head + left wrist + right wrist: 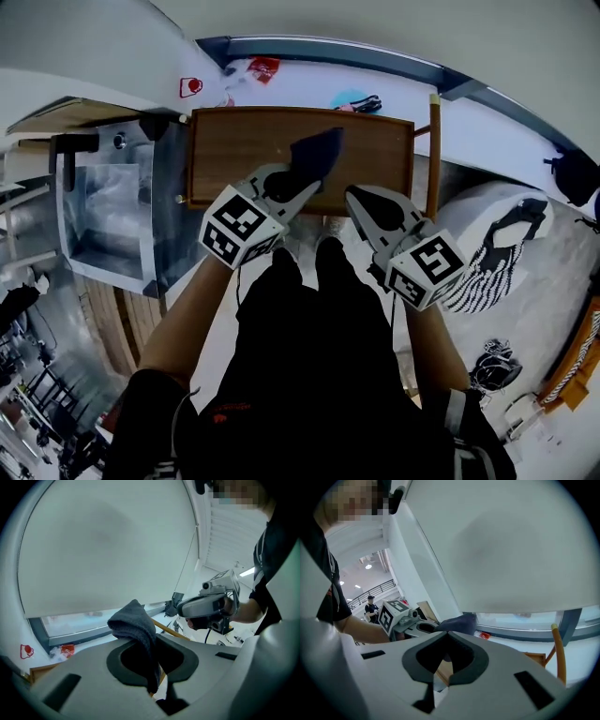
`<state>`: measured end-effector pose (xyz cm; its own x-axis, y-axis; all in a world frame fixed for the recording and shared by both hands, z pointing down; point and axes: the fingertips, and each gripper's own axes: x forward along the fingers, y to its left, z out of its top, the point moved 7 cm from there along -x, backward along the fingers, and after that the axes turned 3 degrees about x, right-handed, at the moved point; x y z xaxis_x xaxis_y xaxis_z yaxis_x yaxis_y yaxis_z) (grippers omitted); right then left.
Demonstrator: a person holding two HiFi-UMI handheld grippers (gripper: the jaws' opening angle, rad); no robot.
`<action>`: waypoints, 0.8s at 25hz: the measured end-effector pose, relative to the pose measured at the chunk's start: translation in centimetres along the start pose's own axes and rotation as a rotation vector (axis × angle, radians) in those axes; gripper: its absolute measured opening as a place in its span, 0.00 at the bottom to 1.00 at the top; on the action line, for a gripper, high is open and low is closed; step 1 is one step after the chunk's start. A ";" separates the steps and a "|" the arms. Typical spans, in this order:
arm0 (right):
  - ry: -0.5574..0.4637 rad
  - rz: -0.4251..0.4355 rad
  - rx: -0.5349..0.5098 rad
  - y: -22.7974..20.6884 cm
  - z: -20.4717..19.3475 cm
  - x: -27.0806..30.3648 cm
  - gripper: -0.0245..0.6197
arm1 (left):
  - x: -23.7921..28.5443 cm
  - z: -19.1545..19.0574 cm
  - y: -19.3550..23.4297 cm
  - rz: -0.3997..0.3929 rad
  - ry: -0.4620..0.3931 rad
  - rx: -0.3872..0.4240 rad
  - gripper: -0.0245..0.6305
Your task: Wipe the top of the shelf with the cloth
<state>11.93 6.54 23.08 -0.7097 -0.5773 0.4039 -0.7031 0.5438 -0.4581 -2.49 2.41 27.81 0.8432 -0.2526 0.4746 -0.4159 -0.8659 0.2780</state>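
The brown wooden shelf top lies ahead of me in the head view. A dark grey cloth hangs over its middle, and my left gripper is shut on the cloth's near end. In the left gripper view the cloth bunches above the jaws and droops down between them. My right gripper hovers at the shelf's near edge, to the right of the cloth, shut and empty. From the right gripper view the cloth and the left gripper show to the left, with the shelf corner beyond.
A metal cabinet stands against the shelf's left side. A wooden pole rises at its right edge. Behind it runs a white sill with a red item and a blue item. A striped bag lies to the right.
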 end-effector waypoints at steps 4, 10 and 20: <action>-0.022 0.021 -0.049 1.9 2.1 0.7 0.05 | -3.9 1.5 0.2 0.025 -0.048 0.022 0.12; -0.040 0.044 -0.115 4.7 4.4 1.4 0.05 | -9.3 2.4 0.7 0.080 -0.107 0.041 0.12; -0.078 0.058 -0.218 10.0 7.2 3.0 0.05 | -15.8 2.2 1.0 0.139 -0.146 0.050 0.12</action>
<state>3.13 5.85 14.01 -0.7494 -0.5820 0.3158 -0.6604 0.6910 -0.2938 -15.49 4.61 18.79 0.8208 -0.4279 0.3784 -0.5172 -0.8379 0.1746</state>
